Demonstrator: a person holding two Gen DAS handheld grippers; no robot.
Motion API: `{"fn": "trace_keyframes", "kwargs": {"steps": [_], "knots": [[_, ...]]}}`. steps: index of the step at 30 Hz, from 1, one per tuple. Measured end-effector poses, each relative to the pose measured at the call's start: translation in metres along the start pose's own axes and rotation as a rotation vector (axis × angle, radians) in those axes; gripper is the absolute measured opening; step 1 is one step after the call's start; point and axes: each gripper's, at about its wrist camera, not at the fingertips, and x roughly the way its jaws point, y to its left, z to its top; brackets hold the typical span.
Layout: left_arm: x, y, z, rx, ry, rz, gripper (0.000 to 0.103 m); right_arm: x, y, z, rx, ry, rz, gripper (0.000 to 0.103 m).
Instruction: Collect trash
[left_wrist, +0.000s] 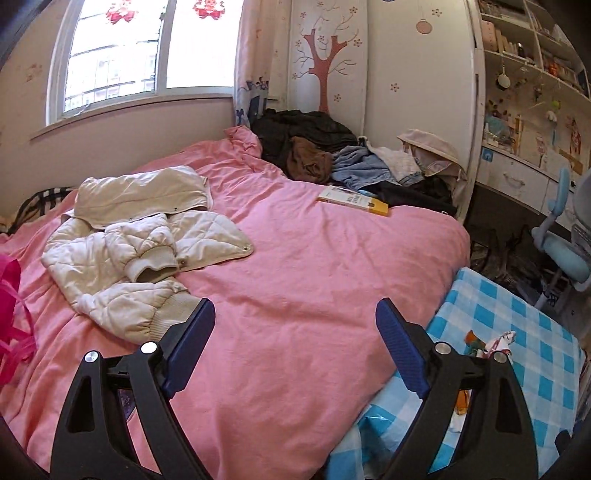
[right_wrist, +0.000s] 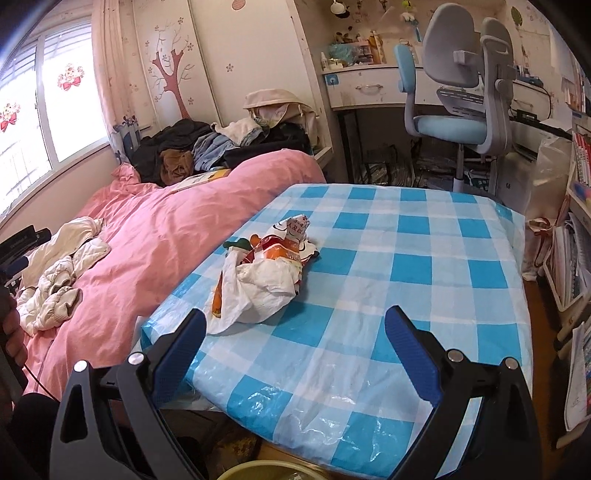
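Note:
A crumpled white plastic bag with orange and white wrappers (right_wrist: 264, 273) lies on the blue checked tablecloth (right_wrist: 406, 266), near the table's left side. My right gripper (right_wrist: 295, 317) stands open over the table's near edge, just short of that trash, with nothing between its fingers. My left gripper (left_wrist: 295, 310) is open above the pink duvet (left_wrist: 303, 258) and holds nothing. In the left wrist view the same trash (left_wrist: 491, 341) peeks out behind the right finger, on the checked table (left_wrist: 517, 317).
A white quilted jacket (left_wrist: 140, 243), a book (left_wrist: 352, 199) and a heap of clothes (left_wrist: 332, 155) lie on the bed. A pink bag (left_wrist: 11, 306) is at the left edge. A yellowish bin rim (right_wrist: 258, 470) shows below the table. A blue chair (right_wrist: 458, 103) stands by the desk.

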Motion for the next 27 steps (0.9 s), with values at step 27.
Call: {"fn": "trace_keyframes", "kwargs": {"steps": [27], "knots": [[0.019,0.064,0.016,-0.153,-0.030,0.215,0.095,0.009,0.011,-0.005,-0.004,0.039,0.058,0.093]]}}
